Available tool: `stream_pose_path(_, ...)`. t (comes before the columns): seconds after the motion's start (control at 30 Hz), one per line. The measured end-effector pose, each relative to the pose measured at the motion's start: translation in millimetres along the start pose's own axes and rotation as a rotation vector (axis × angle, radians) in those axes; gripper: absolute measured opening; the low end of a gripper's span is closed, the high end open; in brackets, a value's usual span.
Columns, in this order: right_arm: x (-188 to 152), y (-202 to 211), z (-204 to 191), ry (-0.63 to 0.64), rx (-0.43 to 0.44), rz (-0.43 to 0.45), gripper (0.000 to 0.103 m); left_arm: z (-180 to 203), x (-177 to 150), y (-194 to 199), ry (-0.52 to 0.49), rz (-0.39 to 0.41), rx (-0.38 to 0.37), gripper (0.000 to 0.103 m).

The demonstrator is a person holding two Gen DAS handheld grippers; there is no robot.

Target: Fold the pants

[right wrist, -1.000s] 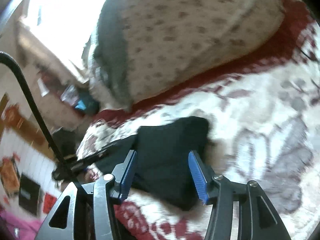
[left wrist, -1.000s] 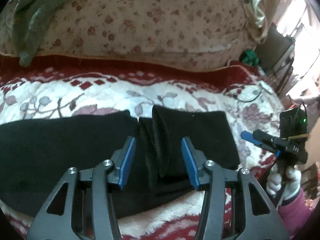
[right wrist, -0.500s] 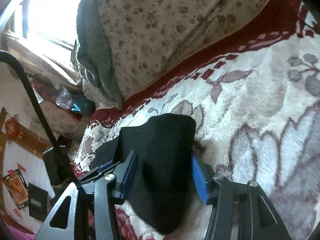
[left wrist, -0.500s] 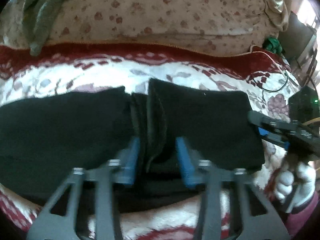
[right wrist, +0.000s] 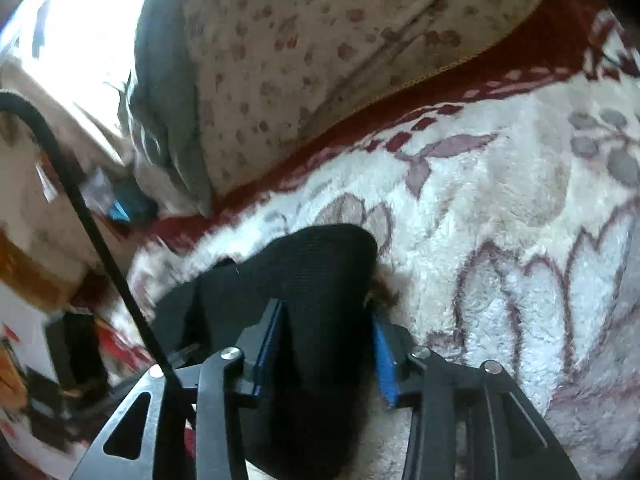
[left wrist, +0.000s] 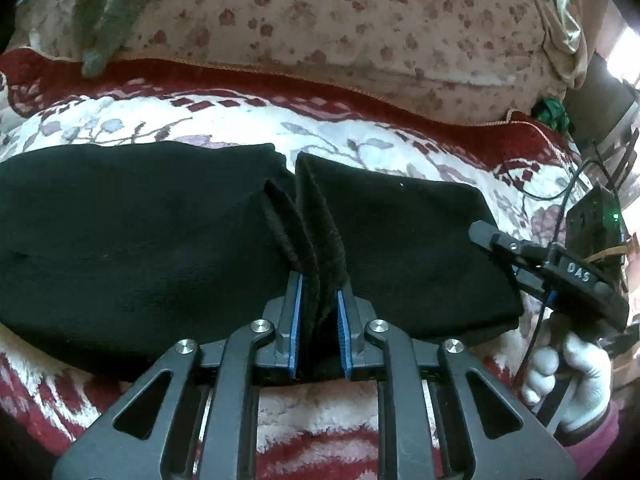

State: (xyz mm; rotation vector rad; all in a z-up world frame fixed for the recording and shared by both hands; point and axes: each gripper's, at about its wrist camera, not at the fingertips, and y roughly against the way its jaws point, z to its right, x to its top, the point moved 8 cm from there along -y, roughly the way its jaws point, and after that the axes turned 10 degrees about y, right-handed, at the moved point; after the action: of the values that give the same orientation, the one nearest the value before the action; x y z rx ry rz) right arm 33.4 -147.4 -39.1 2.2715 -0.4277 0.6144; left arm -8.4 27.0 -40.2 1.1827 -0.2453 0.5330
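Left wrist view: my left tongs (left wrist: pixel 318 312) are closing on a bunched ridge of the black pants (left wrist: pixel 132 236), and the blue pads (left wrist: pixel 295 320) already press the raised folds from both sides. The pants lie stretched across the bed (left wrist: pixel 224 128), on its white fleece blanket with a red border and grey-mauve flower pattern. One dark panel runs off to the left, another to the right, and the pleats stand up between them just where I have hold. Behind the blanket sits a large flowered cushion (left wrist: pixel 340 28) with a grey-green cloth (left wrist: pixel 104 4) draped over its left end. At the right edge I can see my other tool, held in a white-gloved hand (left wrist: pixel 568 380), resting at the far end of the right panel.

Right wrist view: my right tongs (right wrist: pixel 326 344) straddle the rounded end of the pants (right wrist: pixel 316 280). Their jaws are opening, with the fabric between them. The left pad lies against the cloth; the right pad sits at the fabric's edge, and I cannot tell whether it touches. A black cable (right wrist: pixel 80 216) crosses the left side of this view.
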Motion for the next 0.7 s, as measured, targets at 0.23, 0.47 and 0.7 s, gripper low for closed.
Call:
stream_pose_path(0.23,11,33,-12,0.048,-0.057,0.043,0.044,-5,0,8,0.017,0.02,0.017,0.024)
stream_pose_path(0.47,3,38,-44,0.103,-0.016,0.04,0.044,-11,2,20,-0.007,0.045,0.083,0.034)
stream_pose_path(0.7,-9,22,-66,0.138,0.01,0.0,0.044,-25,7,32,0.036,0.069,0.101,0.043)
